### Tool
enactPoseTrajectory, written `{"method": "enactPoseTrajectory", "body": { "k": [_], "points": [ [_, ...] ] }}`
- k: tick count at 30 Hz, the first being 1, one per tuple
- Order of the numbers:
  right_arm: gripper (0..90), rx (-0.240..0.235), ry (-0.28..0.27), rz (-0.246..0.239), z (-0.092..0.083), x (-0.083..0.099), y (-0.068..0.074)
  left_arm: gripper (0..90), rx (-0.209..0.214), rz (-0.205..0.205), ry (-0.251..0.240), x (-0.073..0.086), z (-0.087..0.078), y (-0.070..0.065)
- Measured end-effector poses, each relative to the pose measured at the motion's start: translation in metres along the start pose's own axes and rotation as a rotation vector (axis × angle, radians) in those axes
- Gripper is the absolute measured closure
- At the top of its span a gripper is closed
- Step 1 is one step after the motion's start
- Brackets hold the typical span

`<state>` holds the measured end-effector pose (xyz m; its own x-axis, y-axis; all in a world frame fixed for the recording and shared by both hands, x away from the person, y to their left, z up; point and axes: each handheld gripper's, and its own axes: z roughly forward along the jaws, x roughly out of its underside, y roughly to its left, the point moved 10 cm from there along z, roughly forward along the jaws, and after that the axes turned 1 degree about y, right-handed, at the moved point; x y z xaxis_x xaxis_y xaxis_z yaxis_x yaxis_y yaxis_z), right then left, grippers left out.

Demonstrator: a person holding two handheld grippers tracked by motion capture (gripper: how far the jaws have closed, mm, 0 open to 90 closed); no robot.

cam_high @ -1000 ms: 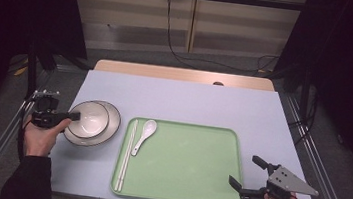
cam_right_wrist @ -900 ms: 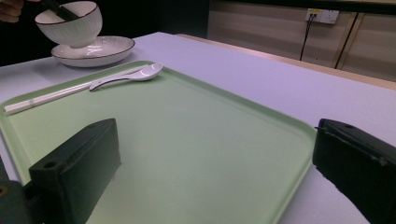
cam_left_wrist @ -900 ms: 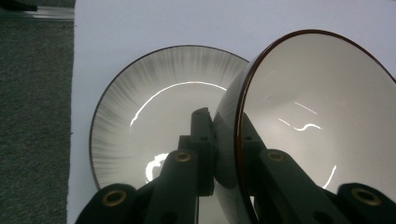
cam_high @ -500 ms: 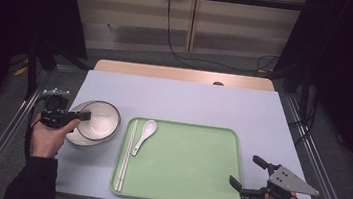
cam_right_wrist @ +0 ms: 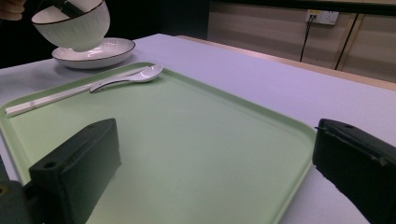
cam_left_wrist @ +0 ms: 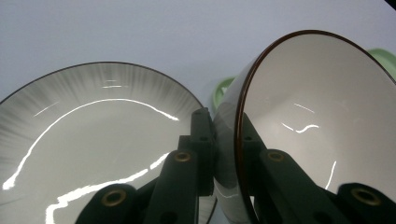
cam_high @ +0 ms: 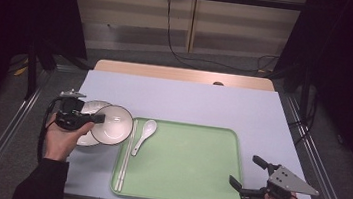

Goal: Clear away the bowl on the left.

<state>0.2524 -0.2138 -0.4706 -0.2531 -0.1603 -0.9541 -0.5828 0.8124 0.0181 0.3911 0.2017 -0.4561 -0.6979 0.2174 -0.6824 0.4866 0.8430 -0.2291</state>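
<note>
high view: one bowl [cam_high: 113,123], one plate [cam_high: 85,137]

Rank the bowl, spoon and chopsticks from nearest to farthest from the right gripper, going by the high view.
From the right gripper:
1. Chopsticks, along the tray's left edge.
2. Spoon, at the tray's far-left corner.
3. Bowl, held in the left gripper, beyond the tray's left side.

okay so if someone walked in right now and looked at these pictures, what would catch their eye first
Probably the white bowl, lifted off its plate at the table's left, its rim pinched by the left tool. Next, the big green tray in the middle, with chopsticks and a spoon along its left edge. The right tool sits open at the tray's near right corner.
</note>
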Motion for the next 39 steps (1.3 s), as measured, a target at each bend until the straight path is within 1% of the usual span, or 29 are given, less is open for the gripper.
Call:
{"method": "enactPoseTrajectory", "body": {
  "k": [3,6,9,10,11,12,14,18,19,20,22,23,26,29,30,31,32,36,39],
  "points": [
    [0.5,0.005,-0.002,-0.001,0.000,0.000,-0.001,82.4,0.019,-0.003,-0.003,-0.003,0.005,-0.008],
    [0.5,0.005,-0.010,0.002,0.000,-0.001,0.000,82.4,0.016,0.003,0.006,-0.004,0.013,-0.012],
    [0.5,0.007,-0.011,0.005,0.000,-0.001,-0.001,82.4,0.042,0.008,0.008,-0.007,0.018,-0.020],
    [0.5,0.008,-0.012,0.005,0.000,-0.001,-0.001,82.4,0.055,0.018,0.016,-0.008,0.021,-0.023],
    [0.5,0.007,-0.013,0.003,0.000,-0.002,-0.001,82.4,0.053,0.012,0.012,-0.009,0.023,-0.025],
    [0.5,0.007,-0.013,0.002,0.000,-0.002,-0.001,82.4,0.055,0.021,0.020,-0.009,0.025,-0.026],
    [0.5,0.003,-0.014,-0.002,0.000,-0.002,-0.001,82.4,0.055,0.025,0.024,-0.010,0.030,-0.030],
    [0.5,0.006,-0.013,-0.005,0.000,-0.001,-0.001,82.4,0.083,0.029,0.034,-0.012,0.036,-0.039],
    [0.5,0.007,-0.012,-0.004,0.000,-0.001,-0.001,82.4,0.083,0.033,0.034,-0.013,0.037,-0.040],
    [0.5,0.006,-0.014,-0.005,0.000,-0.001,-0.001,82.4,0.071,0.036,0.031,-0.015,0.039,-0.040],
    [0.5,0.001,-0.014,-0.004,0.000,-0.001,-0.001,82.4,0.061,0.032,0.021,-0.017,0.041,-0.042],
    [0.5,0.001,-0.015,-0.004,0.000,-0.001,-0.001,82.5,0.072,0.032,0.028,-0.017,0.043,-0.044],
    [0.5,0.000,-0.012,-0.004,0.000,-0.001,0.000,82.4,0.089,0.050,0.044,-0.017,0.049,-0.052],
    [0.5,-0.001,-0.016,-0.006,0.000,-0.002,0.000,82.4,0.103,0.055,0.041,-0.019,0.056,-0.058],
    [0.5,0.000,-0.016,-0.006,-0.001,-0.002,0.000,82.4,0.107,0.054,0.045,-0.019,0.059,-0.060],
    [0.5,0.000,-0.016,-0.005,-0.001,-0.002,0.000,82.4,0.108,0.062,0.050,-0.019,0.061,-0.061],
    [0.5,0.001,-0.015,-0.006,-0.001,-0.001,-0.001,82.4,0.105,0.064,0.050,-0.020,0.064,-0.063],
    [0.5,-0.001,-0.017,-0.005,-0.001,-0.002,0.000,82.4,0.130,0.059,0.062,-0.020,0.076,-0.070],
    [0.5,-0.003,-0.016,-0.006,0.000,-0.001,0.000,82.3,0.117,0.073,0.076,-0.023,0.084,-0.078]
  ]
}}
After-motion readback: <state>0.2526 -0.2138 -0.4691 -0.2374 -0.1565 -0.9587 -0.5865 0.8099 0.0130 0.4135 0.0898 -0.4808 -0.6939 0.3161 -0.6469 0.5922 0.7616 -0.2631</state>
